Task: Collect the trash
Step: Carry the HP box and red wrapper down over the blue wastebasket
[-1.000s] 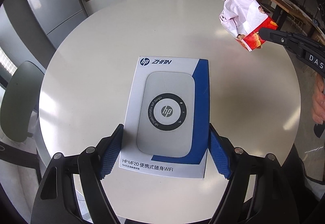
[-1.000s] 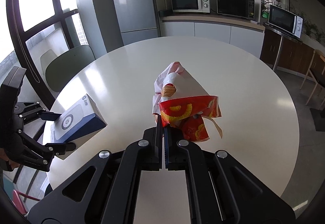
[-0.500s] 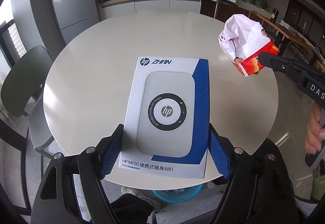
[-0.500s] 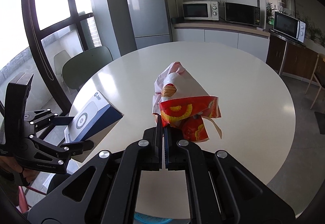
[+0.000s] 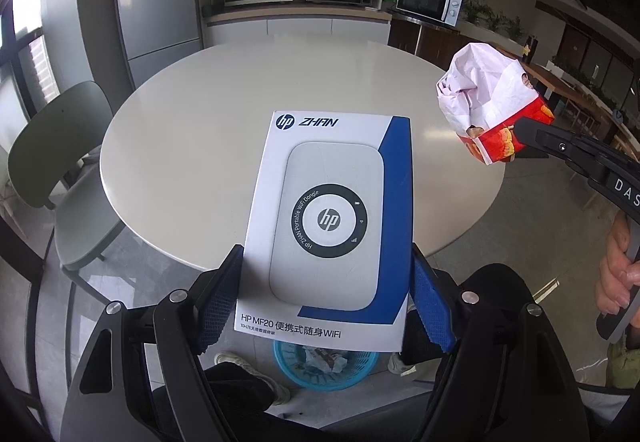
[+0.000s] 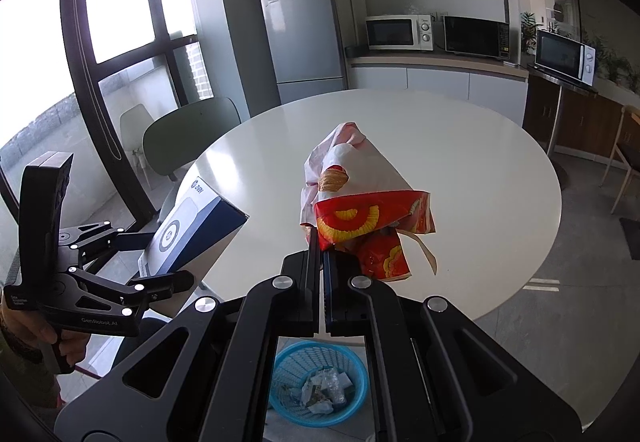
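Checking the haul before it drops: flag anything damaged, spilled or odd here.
Only the red-and-white food wrapper looks rough: crumpled, a torn strip dangling, pinched in the right gripper. The HP box looks intact, clamped squarely in the left gripper. Nothing has spilled around the blue basket.

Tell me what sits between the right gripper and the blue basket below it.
Nothing: in the right wrist view, only open air and floor separate the right gripper from the blue basket.
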`<state>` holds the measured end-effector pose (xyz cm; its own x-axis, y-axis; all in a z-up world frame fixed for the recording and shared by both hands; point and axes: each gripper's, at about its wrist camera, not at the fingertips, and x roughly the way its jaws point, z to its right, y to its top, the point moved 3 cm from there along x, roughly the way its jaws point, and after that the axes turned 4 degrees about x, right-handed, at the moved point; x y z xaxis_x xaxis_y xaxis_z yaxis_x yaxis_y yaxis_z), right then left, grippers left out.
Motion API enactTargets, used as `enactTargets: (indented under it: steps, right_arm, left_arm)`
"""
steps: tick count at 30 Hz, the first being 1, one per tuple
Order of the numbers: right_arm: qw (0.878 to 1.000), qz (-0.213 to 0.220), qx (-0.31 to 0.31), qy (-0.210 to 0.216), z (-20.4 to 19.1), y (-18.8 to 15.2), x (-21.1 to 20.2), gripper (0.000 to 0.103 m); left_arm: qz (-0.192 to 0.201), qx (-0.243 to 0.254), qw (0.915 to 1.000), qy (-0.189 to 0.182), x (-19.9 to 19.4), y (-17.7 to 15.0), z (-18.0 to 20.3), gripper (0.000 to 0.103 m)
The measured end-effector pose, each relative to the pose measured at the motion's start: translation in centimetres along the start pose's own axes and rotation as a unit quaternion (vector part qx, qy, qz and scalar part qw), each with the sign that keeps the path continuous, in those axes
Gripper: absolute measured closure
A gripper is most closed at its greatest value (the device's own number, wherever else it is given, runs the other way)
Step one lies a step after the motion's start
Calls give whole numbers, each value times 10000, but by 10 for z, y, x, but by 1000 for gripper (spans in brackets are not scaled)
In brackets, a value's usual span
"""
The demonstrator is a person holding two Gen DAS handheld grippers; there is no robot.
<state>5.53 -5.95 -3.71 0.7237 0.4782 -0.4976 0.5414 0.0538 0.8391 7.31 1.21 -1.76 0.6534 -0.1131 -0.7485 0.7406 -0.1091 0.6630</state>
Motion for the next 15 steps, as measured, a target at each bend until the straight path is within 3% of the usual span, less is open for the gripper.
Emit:
enactTargets:
  steps: [15]
  right_arm:
    - [9991, 3, -340, 240, -26, -45, -69, 102]
  left_arm:
    - [35, -28, 10000, -47, -21, -39, 3, 26]
